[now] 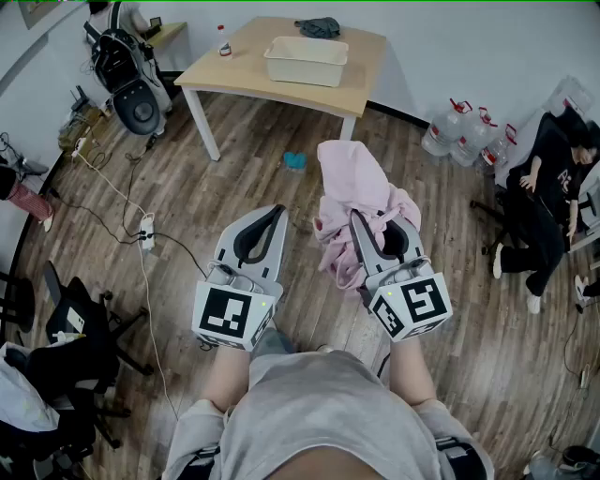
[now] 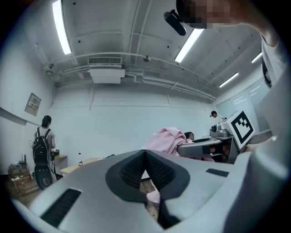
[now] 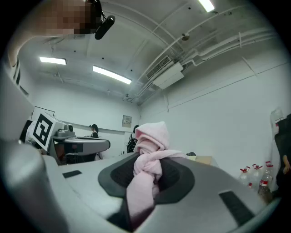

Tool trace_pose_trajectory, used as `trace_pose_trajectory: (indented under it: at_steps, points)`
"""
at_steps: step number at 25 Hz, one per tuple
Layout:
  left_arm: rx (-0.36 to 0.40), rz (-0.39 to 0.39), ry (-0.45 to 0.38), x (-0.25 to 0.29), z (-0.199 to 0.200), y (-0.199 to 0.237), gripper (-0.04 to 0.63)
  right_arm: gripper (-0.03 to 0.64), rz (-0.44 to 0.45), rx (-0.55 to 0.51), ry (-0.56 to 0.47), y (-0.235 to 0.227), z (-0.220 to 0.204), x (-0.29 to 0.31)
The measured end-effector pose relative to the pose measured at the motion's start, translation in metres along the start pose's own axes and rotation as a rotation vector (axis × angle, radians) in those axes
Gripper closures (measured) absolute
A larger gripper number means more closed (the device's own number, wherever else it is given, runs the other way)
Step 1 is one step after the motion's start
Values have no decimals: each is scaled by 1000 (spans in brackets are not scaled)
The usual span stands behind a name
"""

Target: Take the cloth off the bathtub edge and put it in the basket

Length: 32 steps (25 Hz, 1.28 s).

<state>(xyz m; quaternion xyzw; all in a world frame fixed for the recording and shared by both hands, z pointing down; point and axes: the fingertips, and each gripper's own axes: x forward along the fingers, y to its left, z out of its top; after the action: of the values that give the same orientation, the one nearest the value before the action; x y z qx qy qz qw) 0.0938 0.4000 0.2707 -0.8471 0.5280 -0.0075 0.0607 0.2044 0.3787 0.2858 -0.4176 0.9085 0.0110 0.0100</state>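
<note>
A pink cloth (image 1: 352,183) hangs bunched in the air in front of me, over the wooden floor. My right gripper (image 1: 380,225) is shut on it; in the right gripper view the pink cloth (image 3: 150,136) is pinched between the dark pads and drapes down over them. To its left, level with it, my left gripper (image 1: 265,217) is shut with nothing in it, its pads (image 2: 136,166) meeting at the tip. A white rectangular basket (image 1: 306,60) stands on a light wooden table (image 1: 244,70) some way ahead. In the left gripper view the pink cloth (image 2: 166,139) shows to the right.
A dark cloth (image 1: 319,26) lies at the table's far edge. A small blue thing (image 1: 295,160) lies on the floor before the table. Water bottles (image 1: 464,131) and a seated person (image 1: 544,197) are at the right; cables, a power strip (image 1: 146,230) and chairs at the left.
</note>
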Motion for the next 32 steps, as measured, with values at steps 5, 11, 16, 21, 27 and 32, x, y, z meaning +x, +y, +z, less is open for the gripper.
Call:
trace_pose_trajectory:
  at_steps: [5, 11, 16, 21, 27, 32]
  points:
    - [-6, -3, -1, -3, 1, 1, 583, 517, -4, -7, -1, 4, 3, -3]
    - [-9, -29, -6, 0, 1, 14, 583, 517, -26, -24, -2, 9, 5, 7]
    - [-17, -50, -6, 5, -4, 33, 583, 517, -43, -19, 3, 13, 2, 25]
    - [-23, -70, -11, 10, -8, 62, 583, 517, -64, -13, 9, 22, -1, 51]
    - [-24, -100, -21, 24, -9, 104, 583, 515, -100, 32, -15, 20, 1, 87]
    - [-15, -136, -21, 24, -12, 144, 583, 514, -147, 9, -33, 32, 2, 117]
